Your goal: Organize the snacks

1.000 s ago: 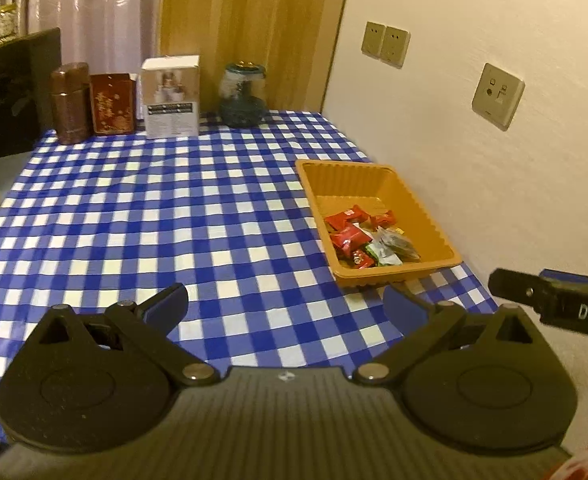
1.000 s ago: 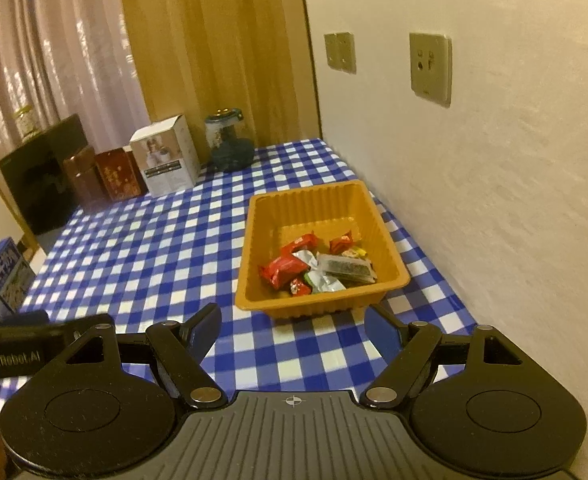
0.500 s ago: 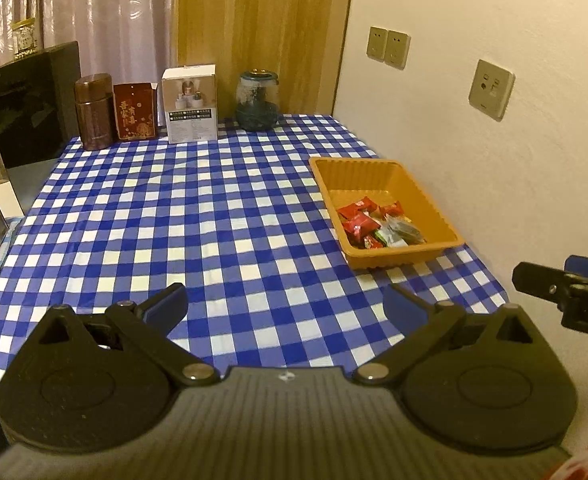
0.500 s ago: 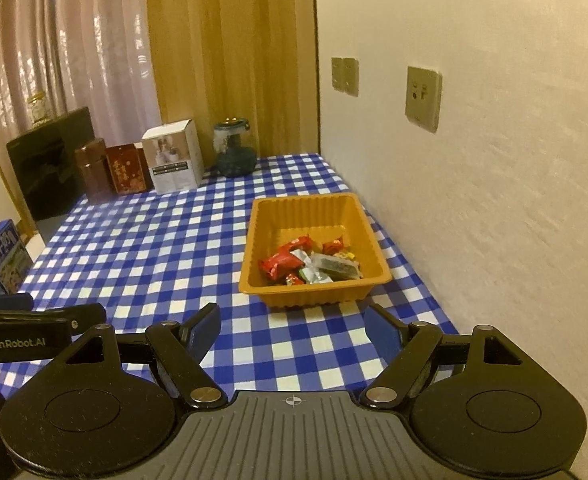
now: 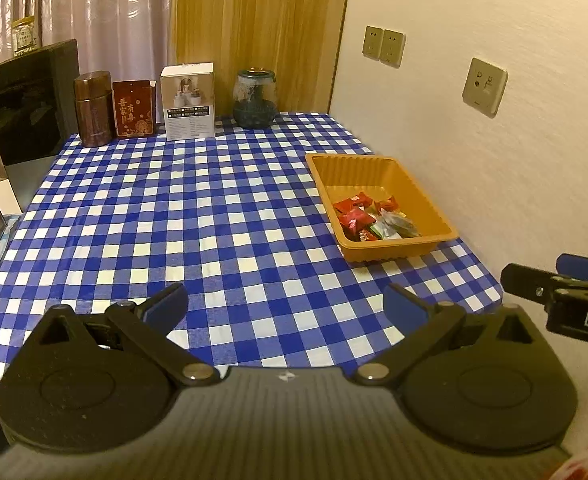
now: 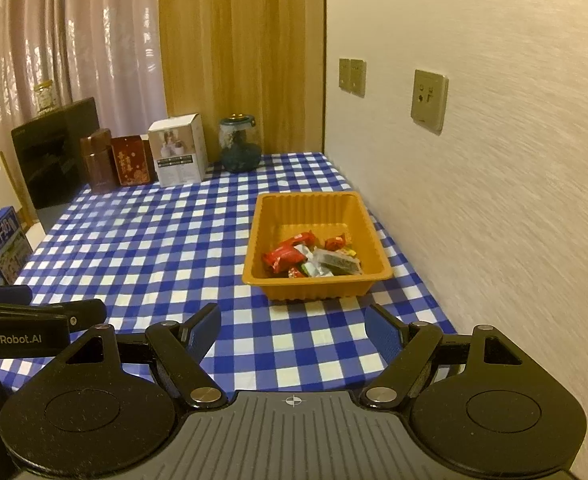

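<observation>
Right now your snacks [image 6: 312,256] lie heaped in the near end of the orange tray [image 6: 358,212], which sits on the checked bench [image 5: 173,220] close to the wall [image 6: 494,200]. Both your grippers hover over the bench's near edge, well apart from the tray. Your right gripper [image 6: 291,330] has its 2 fingers spread with nothing between them; your left gripper [image 5: 285,306] likewise. At the bench's far end stand a brown canister [image 5: 92,109], a red box [image 5: 133,109], a white box [image 5: 188,102] and a glass jar [image 5: 253,99].
</observation>
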The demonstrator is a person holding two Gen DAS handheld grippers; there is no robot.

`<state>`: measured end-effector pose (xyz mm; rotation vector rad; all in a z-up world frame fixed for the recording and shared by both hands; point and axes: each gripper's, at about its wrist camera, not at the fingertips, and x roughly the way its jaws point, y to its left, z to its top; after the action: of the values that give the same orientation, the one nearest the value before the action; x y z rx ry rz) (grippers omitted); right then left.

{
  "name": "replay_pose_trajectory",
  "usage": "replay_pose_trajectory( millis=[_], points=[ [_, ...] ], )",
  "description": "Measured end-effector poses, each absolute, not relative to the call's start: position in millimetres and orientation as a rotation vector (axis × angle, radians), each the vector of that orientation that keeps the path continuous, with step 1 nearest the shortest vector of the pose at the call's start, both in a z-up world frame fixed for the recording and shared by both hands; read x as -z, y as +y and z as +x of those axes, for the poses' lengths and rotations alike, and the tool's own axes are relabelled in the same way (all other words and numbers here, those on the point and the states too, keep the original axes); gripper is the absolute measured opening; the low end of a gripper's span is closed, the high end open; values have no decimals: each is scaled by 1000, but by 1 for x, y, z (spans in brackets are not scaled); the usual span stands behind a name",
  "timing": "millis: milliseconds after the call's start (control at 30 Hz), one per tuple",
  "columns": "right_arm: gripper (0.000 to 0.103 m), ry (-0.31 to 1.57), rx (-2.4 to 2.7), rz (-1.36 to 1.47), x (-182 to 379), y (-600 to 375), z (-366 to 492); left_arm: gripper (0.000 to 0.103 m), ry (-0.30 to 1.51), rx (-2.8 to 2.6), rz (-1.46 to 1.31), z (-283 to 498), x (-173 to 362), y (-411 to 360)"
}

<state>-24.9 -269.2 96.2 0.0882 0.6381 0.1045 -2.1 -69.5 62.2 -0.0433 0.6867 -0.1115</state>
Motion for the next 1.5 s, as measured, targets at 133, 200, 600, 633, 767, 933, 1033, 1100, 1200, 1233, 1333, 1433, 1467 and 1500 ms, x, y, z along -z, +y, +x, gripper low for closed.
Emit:
replay_pose_trajectory(
  millis=[133,200,600,633,767,933,1033,1100,1200,1233,1333,1433,1467,1500],
  points=[
    [79,638,-102,86,-95,-268,-25,103,684,113,-44,-3,-63,-69],
    [79,638,-103,87,-95,-268,-25,103,684,113,-44,-4,-63,-69],
    [79,634,-101,88,-95,-270,-25,103,686,118,-46,-4,-63,-71],
    [79,634,-100,87,-95,-270,-25,103,686,119,-46,-4,-63,-70],
    [79,633,-100,88,-95,-270,-25,103,686,118,-47,-4,-63,-71],
    [79,629,-99,85,-95,-271,-25,103,682,117,-44,-4,-63,-72],
    [79,632,-101,87,-95,-272,-24,103,683,119,-44,-4,-63,-71],
    [79,632,-100,86,-95,-272,-25,103,684,119,-45,-4,-64,-72],
    [79,630,-100,86,-95,-272,-25,103,683,118,-45,-4,-63,-72],
    [79,629,-100,87,-95,-271,-25,103,683,118,-45,-4,-63,-72],
    [79,629,-100,87,-95,-271,-25,103,685,119,-44,-4,-63,-72],
    [79,628,-101,89,-95,-271,-24,103,686,119,-46,-4,-63,-72],
    [79,628,-101,89,-95,-271,-25,103,685,119,-46,-4,-63,-72],
    [79,628,-100,88,-95,-271,-25,103,684,119,-46,-4,-63,-72]
  ],
)
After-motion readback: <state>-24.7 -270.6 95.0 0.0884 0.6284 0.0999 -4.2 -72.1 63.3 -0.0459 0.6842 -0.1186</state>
